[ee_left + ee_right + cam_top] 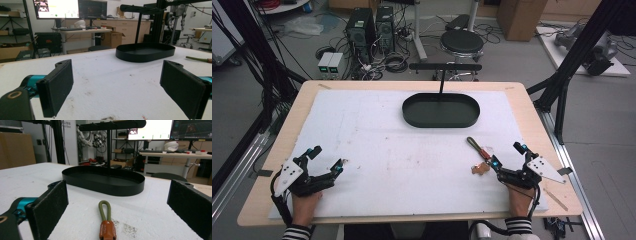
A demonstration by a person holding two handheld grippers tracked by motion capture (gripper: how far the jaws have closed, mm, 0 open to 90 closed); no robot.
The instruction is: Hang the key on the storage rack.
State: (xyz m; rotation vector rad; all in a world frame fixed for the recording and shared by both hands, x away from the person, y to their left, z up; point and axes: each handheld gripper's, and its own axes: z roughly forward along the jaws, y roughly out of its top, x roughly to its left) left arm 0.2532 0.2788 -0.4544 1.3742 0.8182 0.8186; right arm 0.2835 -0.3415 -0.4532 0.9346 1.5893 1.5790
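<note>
Left hand-held gripper (326,157): near left corner of the surface (362,150), jaws spread wide, nothing between them, resting on the white sheet; right hand-held gripper (507,155): near right side, jaws likewise spread wide and empty; strap, olive cord loop with brown leather tab (107,223): lying flat on the sheet just ahead of the right jaws, loop end pointing toward the tray; small brown scrap (480,169): just beside the right hand-held gripper's inner jaw; black oval tray (441,110): farther back at centre, shallow-walled, a thin post rising from it to a black crossbar (445,66).
</note>
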